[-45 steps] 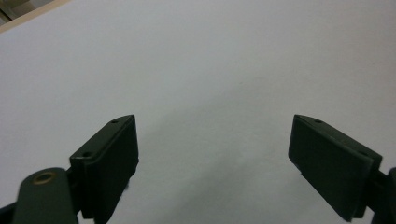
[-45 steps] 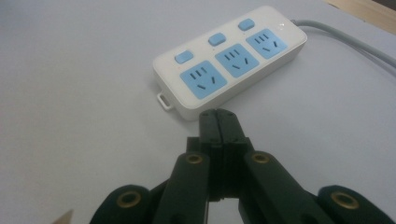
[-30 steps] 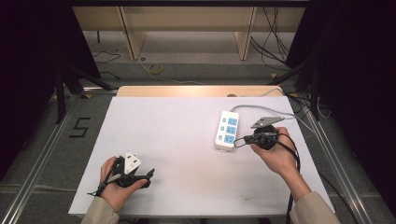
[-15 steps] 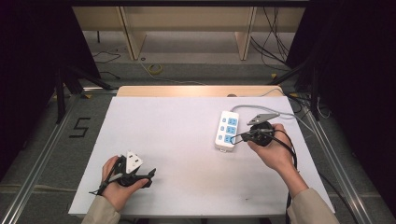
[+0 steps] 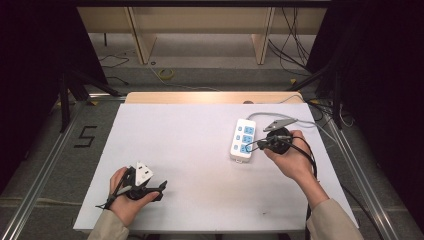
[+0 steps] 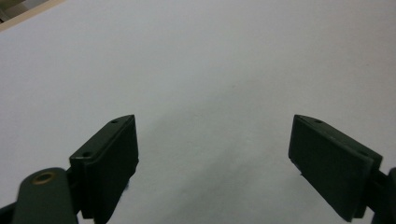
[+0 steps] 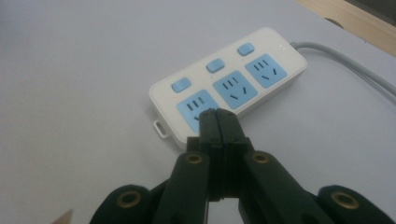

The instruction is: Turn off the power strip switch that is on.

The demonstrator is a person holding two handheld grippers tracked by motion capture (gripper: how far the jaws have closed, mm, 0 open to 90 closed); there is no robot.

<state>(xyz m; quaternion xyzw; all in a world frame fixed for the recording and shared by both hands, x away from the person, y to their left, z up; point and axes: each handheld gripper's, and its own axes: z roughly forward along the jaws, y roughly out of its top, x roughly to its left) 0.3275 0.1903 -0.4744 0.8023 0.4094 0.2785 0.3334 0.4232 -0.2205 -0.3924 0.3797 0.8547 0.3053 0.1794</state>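
1. While the high view gave the right gripper (image 5: 261, 144) as a dark shape at the power strip (image 5: 243, 139), its own view showed the fingers (image 7: 218, 122) pressed together, empty, tips over the nearest blue socket (image 7: 198, 111).
2. Left gripper (image 6: 212, 154) fingers stood wide apart above bare table (image 6: 196, 60).
3. Compared with a second earlier, the right hand (image 5: 292, 161) had barely shifted; the strip lay unmoved at the table's right.

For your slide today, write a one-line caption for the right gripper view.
Shut right gripper poised over the nearest blue socket of a white power strip on the white table.
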